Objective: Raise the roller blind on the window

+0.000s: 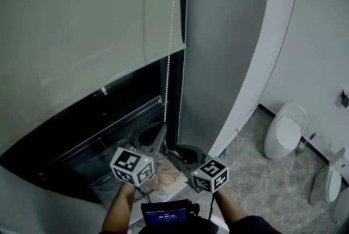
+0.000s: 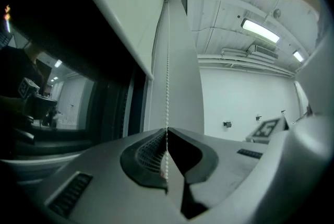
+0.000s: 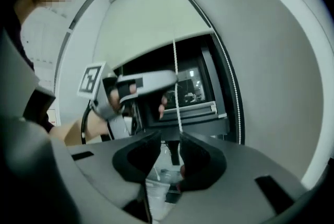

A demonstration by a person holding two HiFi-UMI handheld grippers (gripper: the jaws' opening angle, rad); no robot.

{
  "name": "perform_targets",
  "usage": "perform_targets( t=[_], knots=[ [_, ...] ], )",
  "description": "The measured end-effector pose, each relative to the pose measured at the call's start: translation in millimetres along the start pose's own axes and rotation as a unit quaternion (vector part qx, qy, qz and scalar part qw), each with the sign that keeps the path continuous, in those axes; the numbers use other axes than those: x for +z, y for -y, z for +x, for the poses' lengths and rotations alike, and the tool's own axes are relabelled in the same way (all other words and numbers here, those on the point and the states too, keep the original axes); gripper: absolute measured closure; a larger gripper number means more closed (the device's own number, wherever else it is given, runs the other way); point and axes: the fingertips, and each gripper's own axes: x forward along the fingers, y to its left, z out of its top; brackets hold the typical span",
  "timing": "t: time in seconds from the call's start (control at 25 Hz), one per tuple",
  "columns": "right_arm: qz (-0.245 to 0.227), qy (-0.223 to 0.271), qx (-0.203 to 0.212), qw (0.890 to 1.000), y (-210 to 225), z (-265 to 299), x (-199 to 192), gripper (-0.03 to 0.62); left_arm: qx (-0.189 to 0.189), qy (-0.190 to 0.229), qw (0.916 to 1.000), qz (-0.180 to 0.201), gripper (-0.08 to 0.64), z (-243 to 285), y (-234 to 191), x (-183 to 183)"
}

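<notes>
Head view, blind: the pale grey fabric roller blind (image 1: pixel 82 25) covers the upper part of the dark window glass (image 1: pixel 82 135), and the lower panes are bare. By that, it is judged partly raised.
Head view, chain: the white bead chain (image 1: pixel 167 80) hangs beside the blind's right edge. It runs down to the left gripper (image 1: pixel 162 128), with the right gripper (image 1: pixel 180 154) lower and just beside it.
Left gripper view, jaws: pressed together on the bead chain (image 2: pixel 167 61), which rises taut from the pads towards the roller. The grip is probably there to carry a downward pull.
Right gripper view, jaws: a narrow gap, nothing clamped. The chain (image 3: pixel 176 87) comes down from the left gripper above to the tip of one pad, at the edge of the gap.
Right gripper view, placement: the right gripper sits below the clamped one, probably so that it can take the next hold and make the pull hand over hand.
Right gripper view, second strand: the loop's other run (image 3: pixel 229 77) hangs free near the frame.
</notes>
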Motion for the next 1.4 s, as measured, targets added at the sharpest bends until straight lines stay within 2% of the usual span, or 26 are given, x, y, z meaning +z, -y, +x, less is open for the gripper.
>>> perform_targets(
  t=[0.16, 0.32, 0.4, 0.52, 0.56, 0.6, 0.76, 0.84, 0.96, 1.12, 1.28, 1.4],
  knots=[
    [-0.041, 0.068, -0.002, 0.997, 5, -2, 88, 0.497, -0.003, -0.032, 0.9993, -0.018, 0.54, -7, 4, -45],
    [-0.077, 0.149, -0.017, 0.986, 4, -8, 188, 0.497, -0.009, -0.064, 0.9973, -0.034, 0.54, -7, 17, -84],
    [-0.087, 0.18, -0.026, 0.98, 2, -10, 221, 0.498, -0.01, -0.075, 0.9963, -0.04, 0.54, -9, 21, -98],
    [-0.096, 0.208, -0.045, 0.972, 1, -11, 245, 0.5, -0.012, -0.083, 0.9954, -0.046, 0.54, -13, 23, -111],
    [-0.102, 0.213, -0.054, 0.97, 0, -12, 246, 0.554, -0.014, -0.083, 0.9952, -0.05, 0.54, -14, 24, -113],
    [-0.11, 0.216, -0.061, 0.968, 0, -14, 246, 0.572, -0.016, -0.082, 0.995, -0.056, 0.54, -15, 25, -115],
    [-0.168, 0.222, -0.091, 0.956, -6, -18, 238, 0.578, -0.033, -0.07, 0.9951, -0.063, 0.54, -21, 24, -114],
    [-0.166, 0.213, -0.09, 0.959, -3, -18, 230, 0.578, -0.033, -0.036, 0.9953, -0.083, 0.538, -26, 14, -97],
    [-0.145, 0.197, -0.088, 0.966, 10, -17, 213, 0.578, -0.028, 0.029, 0.9929, -0.112, 0.538, -30, 0, -43],
    [-0.127, 0.163, -0.073, 0.976, 12, 1, 173, 0.578, -0.034, 0.072, 0.994, -0.076, 0.538, -25, -4, 26],
    [-0.134, 0.109, -0.066, 0.983, 7, 23, 109, 0.578, -0.054, 0.081, 0.9947, -0.031, 0.537, -14, 7, 63],
    [-0.136, 0.08, -0.055, 0.986, -7, 33, 66, 0.578, -0.046, 0.086, 0.9952, -0.006, 0.537, -8, 9, 81]
  ],
)
